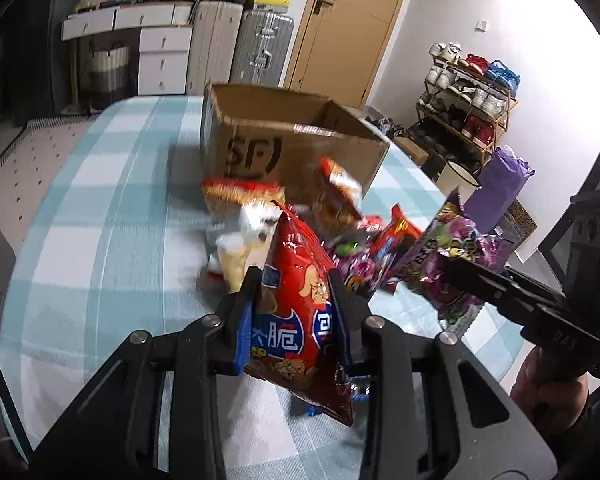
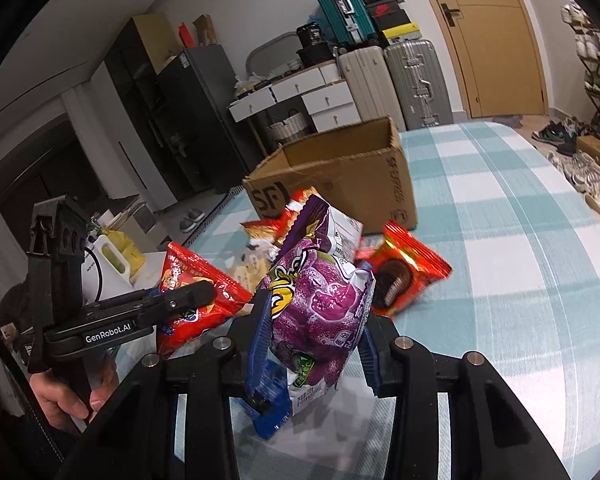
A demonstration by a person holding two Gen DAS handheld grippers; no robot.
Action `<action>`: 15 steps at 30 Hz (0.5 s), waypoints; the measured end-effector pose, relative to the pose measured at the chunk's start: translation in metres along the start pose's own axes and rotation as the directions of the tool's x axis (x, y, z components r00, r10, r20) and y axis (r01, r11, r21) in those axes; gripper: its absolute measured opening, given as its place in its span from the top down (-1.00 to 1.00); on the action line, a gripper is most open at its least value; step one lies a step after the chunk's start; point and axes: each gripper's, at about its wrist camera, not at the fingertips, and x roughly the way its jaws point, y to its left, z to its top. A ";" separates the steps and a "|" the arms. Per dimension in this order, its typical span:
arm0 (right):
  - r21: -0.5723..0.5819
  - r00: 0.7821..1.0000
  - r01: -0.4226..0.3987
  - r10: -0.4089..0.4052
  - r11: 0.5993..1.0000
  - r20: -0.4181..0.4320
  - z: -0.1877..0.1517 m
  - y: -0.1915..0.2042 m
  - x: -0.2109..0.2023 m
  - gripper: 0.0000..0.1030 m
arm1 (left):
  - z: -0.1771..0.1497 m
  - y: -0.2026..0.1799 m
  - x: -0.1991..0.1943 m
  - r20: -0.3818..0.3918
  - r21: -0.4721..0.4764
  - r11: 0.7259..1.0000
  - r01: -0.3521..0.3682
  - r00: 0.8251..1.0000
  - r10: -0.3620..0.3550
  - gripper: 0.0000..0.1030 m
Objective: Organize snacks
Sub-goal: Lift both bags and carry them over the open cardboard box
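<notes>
A red snack bag [image 1: 300, 304] was clamped by the left gripper [image 1: 296, 300]; a purple snack bag [image 2: 320, 304] was pinched by the right gripper [image 2: 312, 320], before the cardboard box [image 2: 340, 176].

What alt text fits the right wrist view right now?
The right gripper clamps a purple snack bag above a checked tablecloth; the left gripper holds a red bag. Behind sit loose snacks and an open cardboard box.
</notes>
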 end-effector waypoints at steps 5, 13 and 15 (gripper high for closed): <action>-0.030 1.000 -0.019 0.019 0.999 0.013 0.018 0.009 0.002 0.24 | 0.022 -0.006 -0.009 0.034 0.019 1.000 0.004 0.999 -0.005 0.43; -0.075 0.998 -0.040 0.043 0.996 0.044 0.060 0.019 0.008 0.24 | 0.072 -0.009 -0.013 0.063 0.038 0.999 0.017 0.998 -0.019 0.43; -0.086 0.998 -0.041 0.045 0.995 0.048 0.072 0.020 0.012 0.24 | 0.086 -0.007 -0.012 0.065 0.040 0.999 0.016 0.998 -0.019 0.43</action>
